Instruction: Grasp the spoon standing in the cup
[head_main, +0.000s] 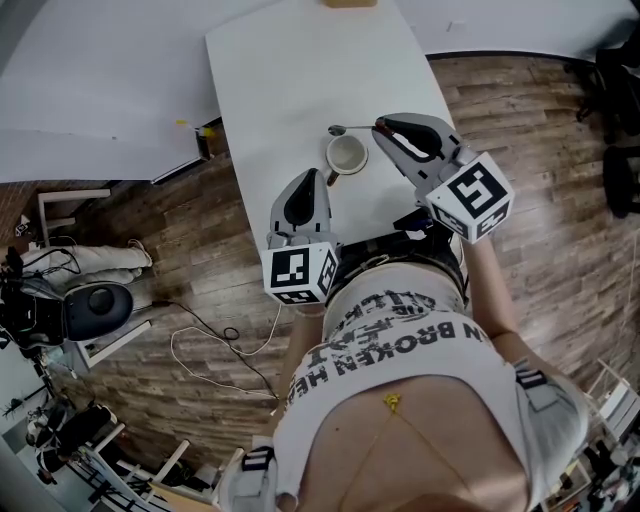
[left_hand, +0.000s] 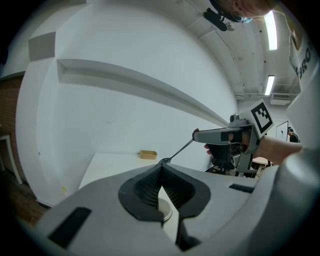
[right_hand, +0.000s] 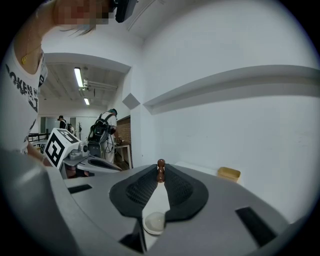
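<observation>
1. The right gripper is clamping its jaws on the spoon, pinching only the brown knob at the very end of the handle; nothing else is sitting between them
2. The spoon is lying almost level over the far side of the cup, with its bowl hanging past the rim rather than standing inside; whether the bowl is touching the white tabletop is not showing
3. The left gripper is resting with its jaws closed tip to tip just beside the cup's handle, and no view is showing anything pinched between them
4. The grasp itself is looking done but shallow: with so little of the handle in the jaws, the long spoon could be swinging down or slipping out on any quick turn
5. If the right gripper is lowering or pulling back carelessly, the spoon's bowl could be catching the rim and tipping the cup
6. The left gripper is sitting so near the cup that a small nudge could be pushing it across the tabletop
</observation>
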